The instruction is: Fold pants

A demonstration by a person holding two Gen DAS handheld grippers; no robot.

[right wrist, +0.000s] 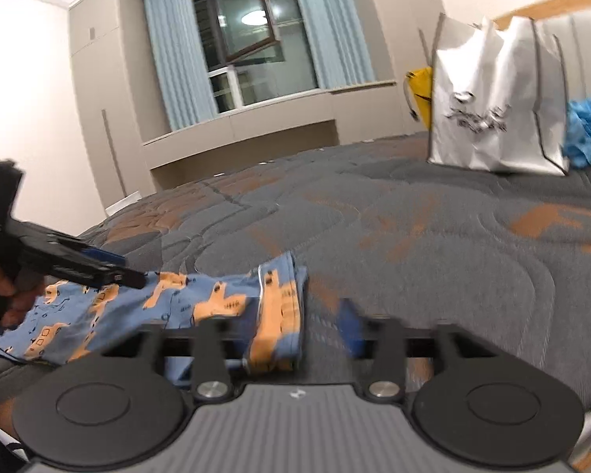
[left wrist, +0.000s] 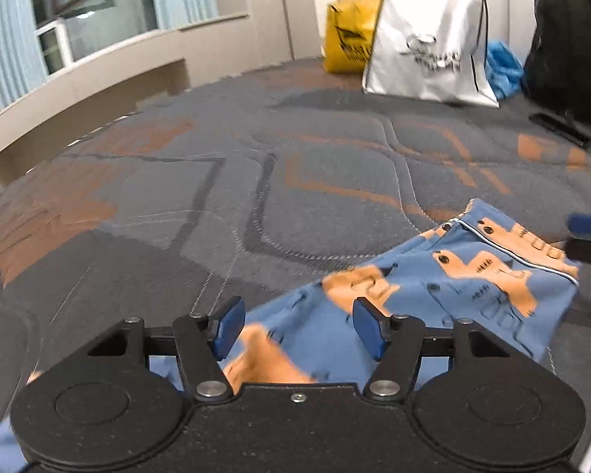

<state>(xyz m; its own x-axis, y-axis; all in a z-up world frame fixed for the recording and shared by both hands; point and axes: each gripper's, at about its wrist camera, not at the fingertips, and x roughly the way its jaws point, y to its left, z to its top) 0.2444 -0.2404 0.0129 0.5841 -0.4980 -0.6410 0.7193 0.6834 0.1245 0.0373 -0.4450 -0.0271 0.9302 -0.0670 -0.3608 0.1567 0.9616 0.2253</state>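
Observation:
Small blue pants with an orange print (left wrist: 472, 276) lie folded on the grey quilted bed (left wrist: 295, 165). My left gripper (left wrist: 299, 327) hovers over their near end, open, its blue pads apart with cloth below and nothing pinched. In the right wrist view the pants (right wrist: 138, 307) stretch leftward, and their folded waistband end lies between the spread fingers of my right gripper (right wrist: 283, 331), which is open; its right pad stands clear of the cloth. The left gripper (right wrist: 130, 276) shows there over the pants' far end, held by a hand (right wrist: 4, 287). The right gripper's blue pad (left wrist: 587, 226) shows at the left view's right edge.
At the head of the bed stand a white carrier bag (left wrist: 429, 47), a yellow bag (left wrist: 346, 35), a blue bundle (left wrist: 504, 67) and a black backpack (left wrist: 567, 51). A window with pale blue curtains (right wrist: 252, 39) and a ledge lie beyond the bed's far side.

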